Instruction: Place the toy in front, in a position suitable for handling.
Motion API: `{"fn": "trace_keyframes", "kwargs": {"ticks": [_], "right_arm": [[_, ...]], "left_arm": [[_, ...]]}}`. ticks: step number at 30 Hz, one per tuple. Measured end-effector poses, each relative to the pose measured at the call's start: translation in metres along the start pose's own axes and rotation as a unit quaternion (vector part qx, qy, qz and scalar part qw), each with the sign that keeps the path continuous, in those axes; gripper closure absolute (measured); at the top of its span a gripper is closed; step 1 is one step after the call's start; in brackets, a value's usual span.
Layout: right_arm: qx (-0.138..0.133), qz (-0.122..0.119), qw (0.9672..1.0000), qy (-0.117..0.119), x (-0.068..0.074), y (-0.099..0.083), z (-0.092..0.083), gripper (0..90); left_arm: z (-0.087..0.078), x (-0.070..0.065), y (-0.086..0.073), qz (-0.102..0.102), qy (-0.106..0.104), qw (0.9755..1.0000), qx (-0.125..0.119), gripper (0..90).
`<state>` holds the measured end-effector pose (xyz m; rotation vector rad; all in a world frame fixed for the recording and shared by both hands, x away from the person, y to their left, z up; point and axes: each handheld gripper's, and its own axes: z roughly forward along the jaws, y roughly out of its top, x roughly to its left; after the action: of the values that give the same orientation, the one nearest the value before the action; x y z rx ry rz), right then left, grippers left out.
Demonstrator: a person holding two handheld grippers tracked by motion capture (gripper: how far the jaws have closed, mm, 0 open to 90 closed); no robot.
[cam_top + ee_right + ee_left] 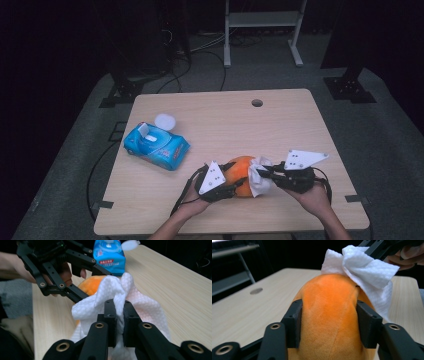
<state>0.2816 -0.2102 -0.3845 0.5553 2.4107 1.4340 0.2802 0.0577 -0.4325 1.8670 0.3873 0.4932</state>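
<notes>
While gripped, orange plush toy under wipe.

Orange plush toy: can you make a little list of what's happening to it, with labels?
toy: orange plush toy, on the table
left gripper: jaws pressed on the toy's sides
right gripper: shut on a white wipe
wipe: draped against the toy
wipe pack: blue, lid open, apart on the left
</notes>
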Motion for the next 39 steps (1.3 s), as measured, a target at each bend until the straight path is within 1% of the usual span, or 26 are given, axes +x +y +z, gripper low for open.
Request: {"fn": "trace_keyframes", "kwargs": {"ticks": [1,3,4,5,6,7,9,10,11,12,13,14,15,17,19,21,23,26,27,28,29,31,33,34,36,39], "right_arm": [[0.009,-0.001,1.0000,-0.003,0.000,-0.001,0.003,83.3],[0.031,0.002,0.9995,-0.004,-0.002,-0.009,0.010,83.4],[0.032,0.007,0.9995,0.002,-0.004,-0.014,0.012,83.4],[0.029,0.018,0.9993,0.010,-0.006,-0.017,0.013,83.4],[0.030,0.022,0.9992,0.016,-0.007,-0.019,0.012,83.4],[0.034,0.019,0.9991,0.016,-0.007,-0.018,0.011,83.4],[0.040,0.011,0.9990,0.016,-0.006,-0.019,0.008,83.4],[0.045,0.011,0.9988,0.016,-0.006,-0.019,0.007,83.3],[0.048,0.012,0.9987,0.015,-0.007,-0.020,0.006,83.4],[0.049,0.017,0.9985,0.016,-0.009,-0.020,0.004,83.4],[0.048,0.019,0.9986,0.014,-0.009,-0.020,0.003,83.4],[0.046,0.016,0.9988,0.009,-0.009,-0.018,0.002,83.4],[0.039,0.013,0.9992,0.004,-0.007,-0.016,0.001,83.4],[0.020,0.009,0.9998,0.005,-0.003,-0.009,0.001,83.4],[0.018,-0.005,0.9998,0.000,0.001,-0.005,0.004,83.4],[0.021,0.000,0.9998,0.005,0.000,-0.006,0.006,83.4],[0.026,0.010,0.9996,0.008,-0.005,-0.012,0.007,83.5],[0.037,0.019,0.9991,-0.003,-0.013,-0.020,0.002,83.5],[0.040,0.021,0.9989,-0.011,-0.014,-0.020,0.000,83.4],[0.038,0.019,0.9989,-0.017,-0.013,-0.019,-0.003,83.4],[0.031,0.019,0.9992,-0.019,-0.012,-0.017,-0.004,83.4],[0.009,0.015,0.9998,-0.010,-0.008,-0.011,-0.005,83.3],[0.000,0.003,1.0000,-0.008,-0.002,-0.004,-0.002,83.2],[0.001,0.001,1.0000,-0.005,0.000,-0.003,0.001,83.2],[0.012,-0.004,0.9999,-0.002,0.000,-0.004,0.006,83.3],[0.016,0.009,0.9998,0.008,-0.004,-0.011,0.008,83.4]], "left_arm": [[0.001,0.001,-0.004,-0.007,-0.005,0.9999,0.011,42.7],[0.001,0.006,-0.009,-0.030,-0.015,0.9993,0.015,35.5],[0.000,0.008,-0.008,-0.038,-0.022,0.9988,0.019,31.0],[-0.001,0.010,-0.007,-0.045,-0.030,0.9983,0.023,26.9],[-0.003,0.011,-0.007,-0.051,-0.034,0.9978,0.025,23.7],[-0.005,0.013,-0.007,-0.055,-0.035,0.9975,0.029,20.5],[-0.006,0.017,-0.009,-0.072,-0.039,0.9960,0.036,17.8],[-0.006,0.018,-0.010,-0.078,-0.045,0.9952,0.038,18.9],[-0.006,0.018,-0.011,-0.075,-0.046,0.9955,0.035,24.5],[-0.006,0.016,-0.011,-0.067,-0.045,0.9962,0.035,28.6],[-0.006,0.015,-0.010,-0.061,-0.046,0.9964,0.036,32.0],[-0.005,0.014,-0.009,-0.058,-0.046,0.9967,0.033,34.1],[-0.004,0.012,-0.008,-0.051,-0.048,0.9970,0.033,34.7],[-0.002,0.008,-0.007,-0.036,-0.052,0.9974,0.034,35.2],[-0.002,0.006,-0.007,-0.032,-0.050,0.9976,0.036,35.2],[-0.004,0.007,-0.007,-0.026,-0.047,0.9978,0.039,35.8],[-0.004,0.008,-0.009,-0.030,-0.047,0.9977,0.038,36.4],[-0.004,0.007,-0.008,-0.024,-0.046,0.9979,0.039,36.4],[-0.003,0.006,-0.007,-0.025,-0.047,0.9979,0.037,36.4],[-0.003,0.005,-0.007,-0.020,-0.048,0.9980,0.037,36.3],[-0.002,0.004,-0.006,-0.017,-0.049,0.9980,0.037,36.3],[0.000,0.000,-0.005,-0.009,-0.051,0.9981,0.035,36.1],[0.001,-0.004,-0.004,0.000,-0.052,0.9979,0.037,35.6],[0.001,-0.005,-0.004,0.003,-0.053,0.9979,0.037,35.1],[0.000,-0.004,-0.004,0.000,-0.054,0.9978,0.039,32.4],[-0.001,0.000,-0.006,-0.014,-0.055,0.9977,0.035,23.8]]}}
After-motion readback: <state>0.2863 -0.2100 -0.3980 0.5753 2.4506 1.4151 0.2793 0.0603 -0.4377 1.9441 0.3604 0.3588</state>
